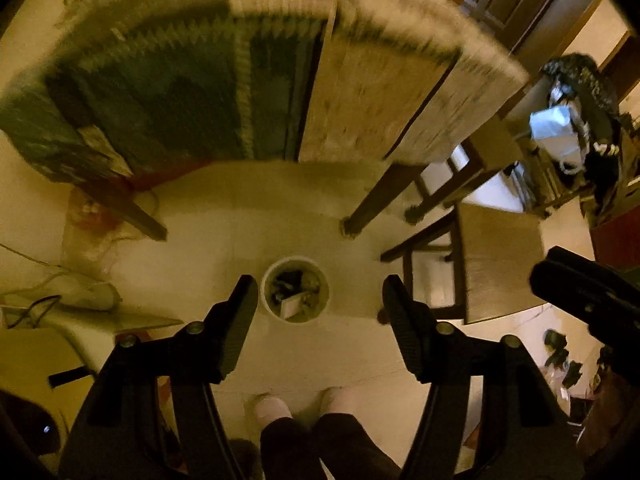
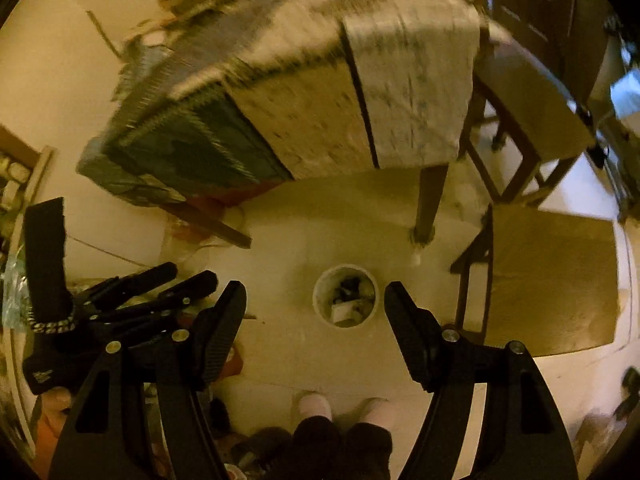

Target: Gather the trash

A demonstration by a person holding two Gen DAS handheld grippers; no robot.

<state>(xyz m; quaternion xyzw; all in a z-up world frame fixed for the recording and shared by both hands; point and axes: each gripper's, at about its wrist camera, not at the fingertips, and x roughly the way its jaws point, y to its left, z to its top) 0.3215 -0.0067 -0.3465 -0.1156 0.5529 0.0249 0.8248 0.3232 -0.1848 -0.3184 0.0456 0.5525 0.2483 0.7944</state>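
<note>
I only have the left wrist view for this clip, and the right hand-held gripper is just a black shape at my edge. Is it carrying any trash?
Observer: No. The right hand-held gripper is open and empty; the round white trash bin shows on the floor between its fingers.
Operator: How near are the two grippers?
Observer: The left hand-held gripper sits close beside it, at the picture's left.
Operator: Anything further left?
Observer: A wooden-framed shelf at the edge, holding small items too blurred to name.
</note>
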